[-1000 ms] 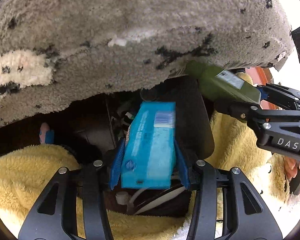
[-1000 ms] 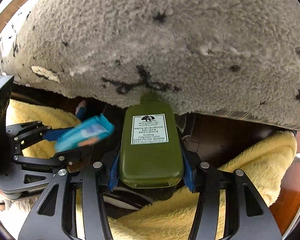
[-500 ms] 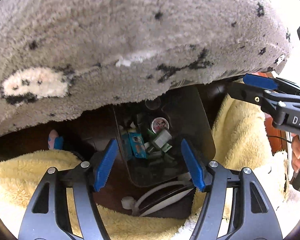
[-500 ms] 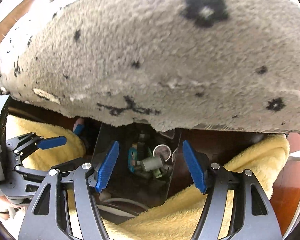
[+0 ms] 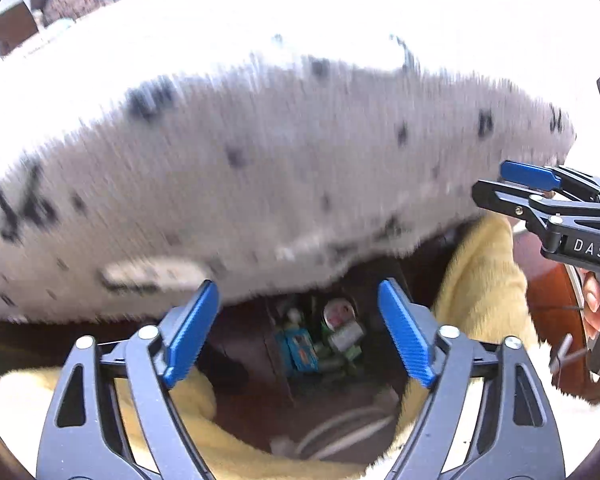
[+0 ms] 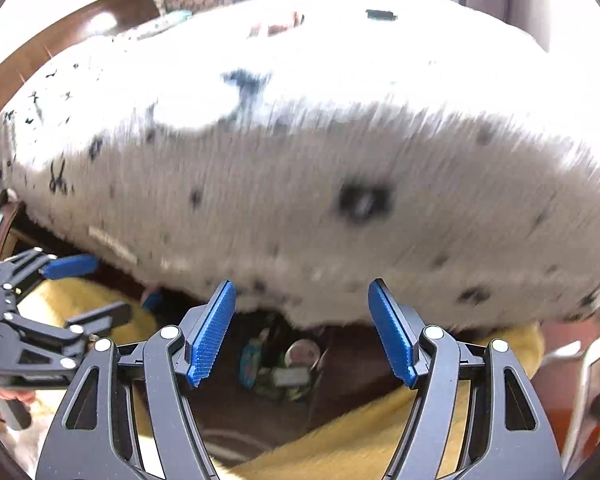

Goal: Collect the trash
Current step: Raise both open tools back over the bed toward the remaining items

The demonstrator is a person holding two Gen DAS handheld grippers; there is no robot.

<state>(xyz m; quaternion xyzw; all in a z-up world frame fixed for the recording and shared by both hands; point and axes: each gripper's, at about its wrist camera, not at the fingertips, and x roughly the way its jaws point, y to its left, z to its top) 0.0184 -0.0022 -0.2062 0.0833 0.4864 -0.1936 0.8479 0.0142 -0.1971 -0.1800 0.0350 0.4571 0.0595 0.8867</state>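
From my left wrist camera I look down past my left gripper [image 5: 298,334] at the bin [image 5: 278,364], a dark container on the floor between folds of yellow blanket [image 5: 480,280]. The jaws have just been opening and now stand wide apart with nothing between the blue pads. The trash lies inside the bin: a blue packet [image 5: 300,350] sits left of a small round lid [image 5: 337,312], and a pale cap-like piece [image 5: 346,336] lies just below that lid. Above the bin hangs the edge of a grey fleece with black specks [image 5: 260,168], blurred and overhanging the bin's far side. To the bin's right my right gripper [image 5: 528,184] shows side-on, and fingers of a hand [image 5: 596,304] wrap its handle. A white cable [image 5: 340,428] curls on the floor on the near side of the bin. From my right wrist camera, my right gripper [image 6: 300,332] also stands open and empty, well above the bin [image 6: 332,368]. The blue packet [image 6: 250,360] stands at the bin's left side, the round lid [image 6: 302,354] just right of it; the smaller pieces under them are too blurred to name. The fleece [image 6: 320,200] covers the bin's far rim. Left of the bin my left gripper [image 6: 76,292] reaches in over the blanket [image 6: 360,436].
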